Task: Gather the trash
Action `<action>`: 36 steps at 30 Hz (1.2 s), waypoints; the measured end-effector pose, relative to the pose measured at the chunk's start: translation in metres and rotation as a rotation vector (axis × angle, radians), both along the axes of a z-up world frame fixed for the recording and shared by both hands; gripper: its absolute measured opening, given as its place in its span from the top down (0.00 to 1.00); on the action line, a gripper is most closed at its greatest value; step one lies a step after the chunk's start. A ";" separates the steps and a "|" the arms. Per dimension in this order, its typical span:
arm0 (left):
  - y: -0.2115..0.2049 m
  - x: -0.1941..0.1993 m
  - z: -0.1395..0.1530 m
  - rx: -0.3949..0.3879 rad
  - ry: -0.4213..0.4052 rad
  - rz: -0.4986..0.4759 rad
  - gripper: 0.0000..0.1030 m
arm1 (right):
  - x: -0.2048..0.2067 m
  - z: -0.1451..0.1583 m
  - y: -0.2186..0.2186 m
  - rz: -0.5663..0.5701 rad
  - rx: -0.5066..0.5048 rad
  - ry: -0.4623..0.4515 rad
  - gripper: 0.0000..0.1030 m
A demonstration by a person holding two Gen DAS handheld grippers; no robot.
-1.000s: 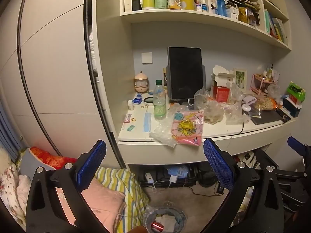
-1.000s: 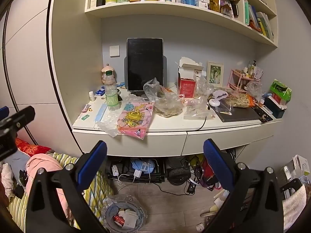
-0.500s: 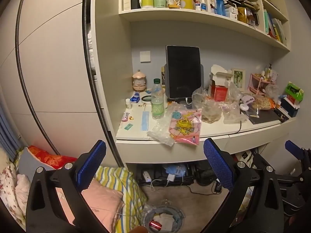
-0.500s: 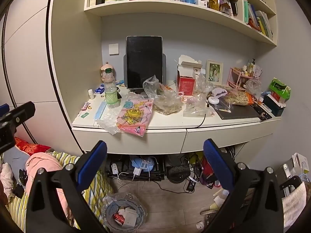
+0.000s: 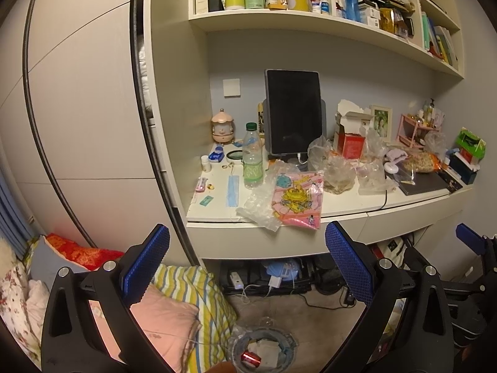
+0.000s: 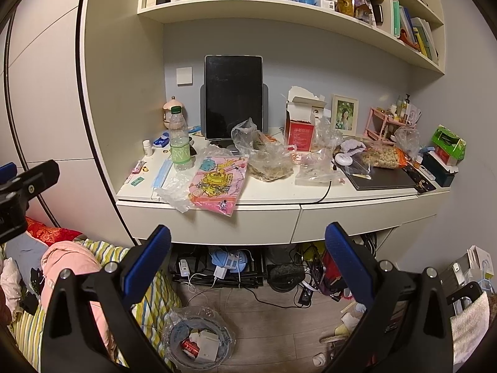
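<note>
Both views have drifted slightly leftward along the desk (image 6: pixel 279 194) since a second ago.
Left gripper (image 5: pixel 247 265) and right gripper (image 6: pixel 248 265) gape empty, well short of the desktop wrappers (image 6: pixel 217 181); trash bin (image 6: pixel 198 343) below.

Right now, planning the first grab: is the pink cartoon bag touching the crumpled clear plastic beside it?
Touching. The right wrist view shows the pink cartoon bag lying over the edge of the crumpled clear plastic, no gap between them.

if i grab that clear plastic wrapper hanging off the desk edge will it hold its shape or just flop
Probably flop: the clear plastic wrapper looks thin and crumpled, already drooping over the desk edge. Likely very light and somewhat slippery. The pink packet overlaps it and may shift.
</note>
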State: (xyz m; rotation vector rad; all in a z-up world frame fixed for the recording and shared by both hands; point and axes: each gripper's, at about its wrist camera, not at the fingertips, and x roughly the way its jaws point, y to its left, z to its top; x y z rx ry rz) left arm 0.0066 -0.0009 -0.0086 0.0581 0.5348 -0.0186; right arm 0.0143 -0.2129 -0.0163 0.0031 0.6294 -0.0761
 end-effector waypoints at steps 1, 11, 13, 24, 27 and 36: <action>0.000 0.000 0.000 0.002 0.001 -0.002 0.05 | 0.000 0.000 0.000 0.000 -0.001 0.001 0.06; -0.005 0.001 -0.001 0.009 0.009 -0.020 0.05 | -0.002 -0.001 0.001 -0.003 -0.006 0.005 0.06; -0.006 0.001 -0.001 0.010 0.010 -0.022 0.05 | -0.002 -0.001 0.001 -0.003 -0.005 0.005 0.06; -0.010 0.002 0.000 0.019 0.011 -0.031 0.05 | -0.001 -0.001 0.002 -0.002 -0.005 0.006 0.06; -0.011 0.001 0.000 0.021 0.009 -0.031 0.05 | -0.001 0.000 0.002 -0.003 -0.005 0.006 0.06; -0.014 0.000 -0.001 0.022 0.010 -0.033 0.05 | -0.001 -0.001 0.003 -0.003 -0.007 0.007 0.06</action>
